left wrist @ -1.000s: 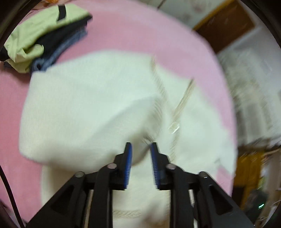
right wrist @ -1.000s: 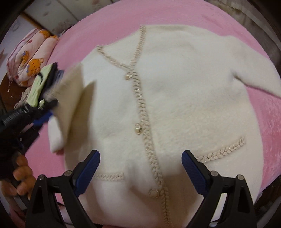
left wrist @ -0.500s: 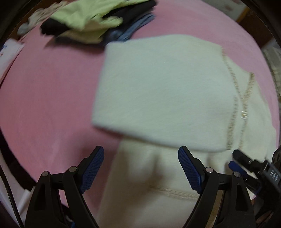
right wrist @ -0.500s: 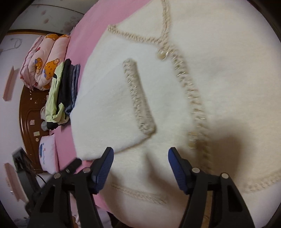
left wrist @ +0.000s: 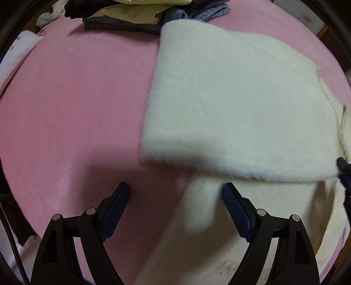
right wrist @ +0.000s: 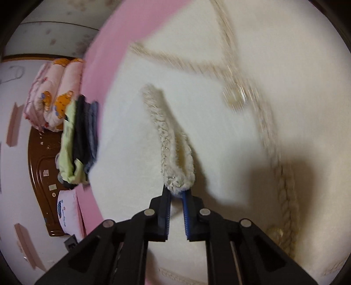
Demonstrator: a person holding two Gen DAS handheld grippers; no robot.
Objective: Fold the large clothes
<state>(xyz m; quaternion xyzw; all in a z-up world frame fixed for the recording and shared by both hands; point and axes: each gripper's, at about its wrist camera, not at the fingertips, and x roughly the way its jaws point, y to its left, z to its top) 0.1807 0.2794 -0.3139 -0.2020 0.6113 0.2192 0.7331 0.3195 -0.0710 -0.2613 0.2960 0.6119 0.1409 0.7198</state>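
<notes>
A fluffy cream cardigan [left wrist: 230,105] lies face up on the pink bed cover [left wrist: 76,109], its sleeve folded across the chest. My left gripper [left wrist: 176,189] hangs open over the cardigan's side edge, gripping nothing, with cloth and bed cover below the gap. In the right wrist view the braided sleeve cuff [right wrist: 173,149] sits between the pads of my right gripper [right wrist: 177,195], whose jaws are closing on it and pinch its end. The buttoned front trim [right wrist: 269,122] runs to the right of the cuff. The right gripper's tip [left wrist: 344,166] shows at the left wrist view's right edge.
A pile of folded clothes [left wrist: 136,13], green, black and denim, lies at the far end of the bed just beyond the cardigan. Rolled patterned bedding [right wrist: 54,92], a white pillow [right wrist: 68,210] and a brown headboard [right wrist: 41,175] lie beyond the pile.
My left gripper let go of the sleeve, opened wide and moved down to the cardigan's side edge. My right gripper came down to the cuff and closed on it.
</notes>
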